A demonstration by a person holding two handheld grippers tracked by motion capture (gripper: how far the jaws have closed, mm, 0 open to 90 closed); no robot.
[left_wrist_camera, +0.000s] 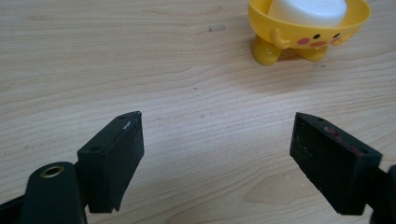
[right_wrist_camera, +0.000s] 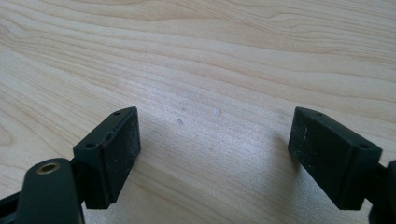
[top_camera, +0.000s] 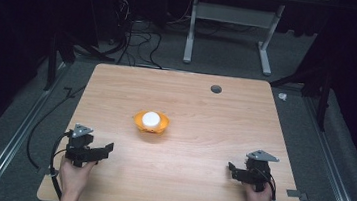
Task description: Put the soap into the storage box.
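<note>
In the high view, a wooden bench (top_camera: 181, 146) is seen with a small yellow chick-shaped cup (top_camera: 151, 122) standing near its middle, and a white round object (top_camera: 150, 118) is seated inside that cup. A dark round hole (top_camera: 216, 89) is found in the bench surface beyond the cup and to its right, toward the far edge. The left claw (top_camera: 103, 150) is held in a hand (top_camera: 74, 174) nearer than the cup and to its left, close to the near edge of the bench. The right claw (top_camera: 232, 169) is held in the other hand (top_camera: 258, 199) nearer than the cup and to its right, well apart from it. Nothing is gripped by either claw.

In the left gripper view, the left claw (left_wrist_camera: 217, 158) is shown spread wide, with bare wood between its two black jaws. The yellow cup (left_wrist_camera: 308, 32) is seen beyond the jaws, toward the right one, standing upright on its little feet, with a painted face and pink cheeks on its wall. The white object (left_wrist_camera: 308, 10) sits within its rim.

In the right gripper view, the right claw (right_wrist_camera: 215, 158) is likewise shown spread wide and empty, with wood grain beneath and between its jaws.
</note>
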